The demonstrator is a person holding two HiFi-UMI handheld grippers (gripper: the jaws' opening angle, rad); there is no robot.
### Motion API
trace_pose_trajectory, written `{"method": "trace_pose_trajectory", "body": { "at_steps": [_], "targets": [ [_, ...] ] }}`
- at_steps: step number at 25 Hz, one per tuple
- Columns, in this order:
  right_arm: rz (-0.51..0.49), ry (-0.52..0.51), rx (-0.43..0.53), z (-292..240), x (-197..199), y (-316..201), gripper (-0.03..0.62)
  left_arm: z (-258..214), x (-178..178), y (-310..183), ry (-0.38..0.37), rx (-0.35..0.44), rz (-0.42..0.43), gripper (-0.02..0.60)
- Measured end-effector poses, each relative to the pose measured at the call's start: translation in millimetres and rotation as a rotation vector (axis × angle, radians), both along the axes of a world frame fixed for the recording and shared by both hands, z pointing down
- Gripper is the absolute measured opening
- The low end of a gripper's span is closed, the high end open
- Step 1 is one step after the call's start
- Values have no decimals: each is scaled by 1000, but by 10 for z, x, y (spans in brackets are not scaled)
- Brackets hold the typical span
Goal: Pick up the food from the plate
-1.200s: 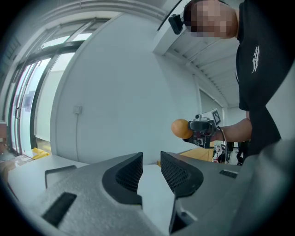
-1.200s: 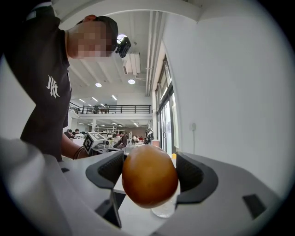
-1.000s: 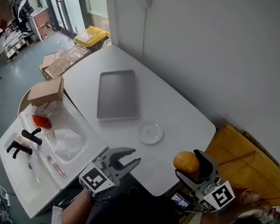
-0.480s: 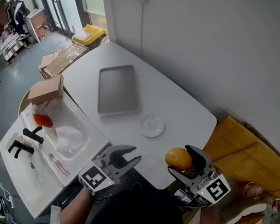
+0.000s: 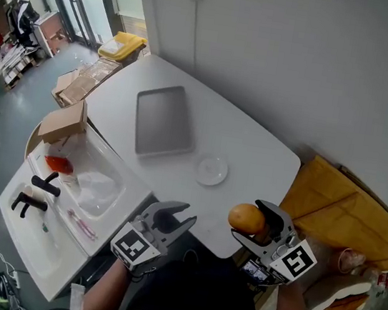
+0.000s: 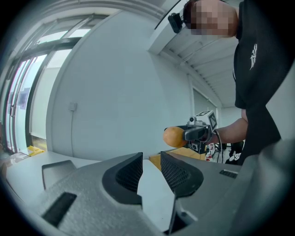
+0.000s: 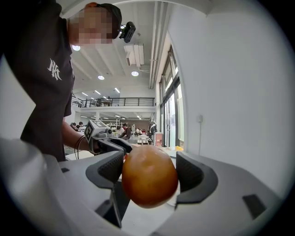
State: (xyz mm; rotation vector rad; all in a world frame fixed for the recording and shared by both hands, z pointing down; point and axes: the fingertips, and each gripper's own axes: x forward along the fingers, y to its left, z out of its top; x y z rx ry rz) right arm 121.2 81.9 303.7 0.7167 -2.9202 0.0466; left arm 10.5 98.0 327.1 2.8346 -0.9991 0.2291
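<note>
The food (image 5: 246,218), a round orange-brown piece, hangs in the air off the white table's near right corner, with my right gripper (image 5: 259,223) shut on it. In the right gripper view the food (image 7: 150,177) fills the gap between the two pads. The small white plate (image 5: 211,170) on the table (image 5: 252,152) has nothing on it. My left gripper (image 5: 169,223) is held open at the table's near edge with nothing in it; its pads (image 6: 129,173) stand a small gap apart. The left gripper view shows the food (image 6: 174,137) held aloft.
A grey tray (image 5: 161,120) lies left of the plate. Lower white units at the left hold a cardboard box (image 5: 63,124), a red item (image 5: 57,164) and black tools (image 5: 31,202). Yellow-brown board (image 5: 343,220) leans at the right. A white wall runs behind the table.
My right gripper has carried the food slightly to the left, still near the table corner. The left gripper has stayed where it was, open.
</note>
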Motion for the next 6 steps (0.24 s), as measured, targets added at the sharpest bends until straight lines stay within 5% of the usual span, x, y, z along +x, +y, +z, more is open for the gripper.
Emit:
{"method": "trace_pose_trajectory", "body": {
  "at_steps": [6],
  "targets": [
    [10,-52,5,-95,16,12,353,-21,-42,-6,-24,60,12,110]
  ]
}}
